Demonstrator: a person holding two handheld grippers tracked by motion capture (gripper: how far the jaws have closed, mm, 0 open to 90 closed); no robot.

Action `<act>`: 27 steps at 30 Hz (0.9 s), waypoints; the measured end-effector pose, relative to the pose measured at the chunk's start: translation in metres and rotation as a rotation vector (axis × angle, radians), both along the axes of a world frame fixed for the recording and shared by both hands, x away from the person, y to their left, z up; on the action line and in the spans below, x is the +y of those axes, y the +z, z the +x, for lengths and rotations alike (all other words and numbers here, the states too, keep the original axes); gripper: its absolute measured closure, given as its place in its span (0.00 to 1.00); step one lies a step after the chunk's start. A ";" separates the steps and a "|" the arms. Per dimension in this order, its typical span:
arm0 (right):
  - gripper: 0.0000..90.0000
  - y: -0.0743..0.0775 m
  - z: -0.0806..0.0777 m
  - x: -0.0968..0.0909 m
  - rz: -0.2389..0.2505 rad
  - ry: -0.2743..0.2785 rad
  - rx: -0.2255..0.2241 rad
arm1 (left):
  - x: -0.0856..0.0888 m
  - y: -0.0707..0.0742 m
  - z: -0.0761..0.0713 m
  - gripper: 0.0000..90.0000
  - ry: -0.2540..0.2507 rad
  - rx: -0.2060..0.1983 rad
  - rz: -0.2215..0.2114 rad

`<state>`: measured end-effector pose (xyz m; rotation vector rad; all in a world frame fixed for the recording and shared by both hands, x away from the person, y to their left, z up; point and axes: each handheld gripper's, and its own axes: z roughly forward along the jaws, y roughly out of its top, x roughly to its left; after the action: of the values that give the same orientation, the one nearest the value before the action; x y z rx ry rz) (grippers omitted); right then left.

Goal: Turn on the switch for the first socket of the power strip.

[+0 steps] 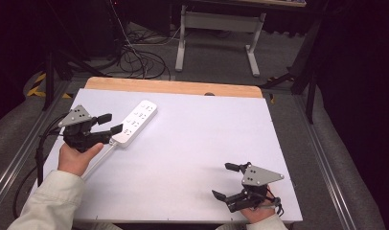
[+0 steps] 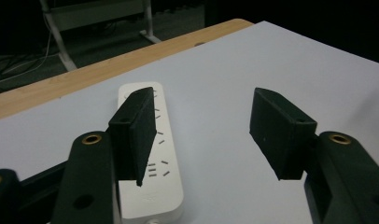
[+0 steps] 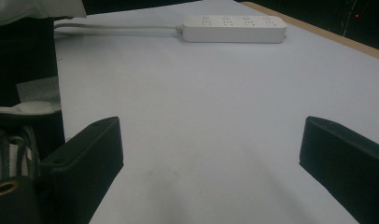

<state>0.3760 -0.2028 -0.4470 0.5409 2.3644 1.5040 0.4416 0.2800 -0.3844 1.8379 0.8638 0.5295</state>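
Power strip (image 1: 135,122) lies on the tabletop's (image 1: 192,158) far left; our left hand-held gripper (image 1: 110,123) hovers open, apparently just clear. We should lift straight away, avoiding its cord (image 1: 97,162).

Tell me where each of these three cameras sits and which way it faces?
High view: above the table's near edge, looking forward and down; forearms, hands and both tongs, left and right.
Left gripper view: on the left tongs, looking over the white power strip.
Right gripper view: on the right tongs, low over the table.
Shared: all three show the power strip.
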 end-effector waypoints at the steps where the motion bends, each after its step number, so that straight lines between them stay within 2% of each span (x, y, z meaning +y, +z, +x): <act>1: 0.08 0.000 0.000 0.000 0.001 -0.001 0.000 | -0.002 0.001 -0.003 0.42 -0.011 -0.006 0.000; 4: 0.07 0.000 0.000 0.000 0.006 0.000 0.001 | -0.006 0.005 -0.014 0.37 -0.038 -0.027 0.006; 6: 0.07 0.000 -0.001 0.000 0.004 -0.001 0.002 | -0.009 0.007 -0.020 0.36 -0.065 -0.027 -0.002; 11: 0.07 0.000 -0.001 0.000 0.006 0.002 0.000 | -0.015 0.004 -0.031 0.31 -0.102 -0.039 0.050; 14: 0.07 0.000 -0.001 0.000 0.006 0.003 0.000 | -0.017 -0.001 -0.038 0.29 -0.118 -0.045 0.045; 18: 0.07 0.000 -0.001 -0.001 0.009 0.003 -0.001 | -0.018 -0.008 -0.049 0.28 -0.160 -0.058 -0.007; 23: 0.07 0.000 -0.001 0.000 0.007 0.005 -0.004 | -0.027 -0.017 -0.060 0.28 -0.190 -0.102 0.027; 25: 0.07 0.001 -0.002 0.000 0.006 0.006 -0.005 | -0.030 -0.022 -0.061 0.28 -0.187 -0.088 0.031; 27: 0.07 0.001 -0.002 0.000 0.011 0.008 -0.004 | -0.032 -0.027 -0.063 0.28 -0.181 -0.079 0.018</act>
<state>0.3744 -0.2032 -0.4464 0.5308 2.3591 1.5209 0.3791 0.2477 -0.4117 1.8764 0.6348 0.4927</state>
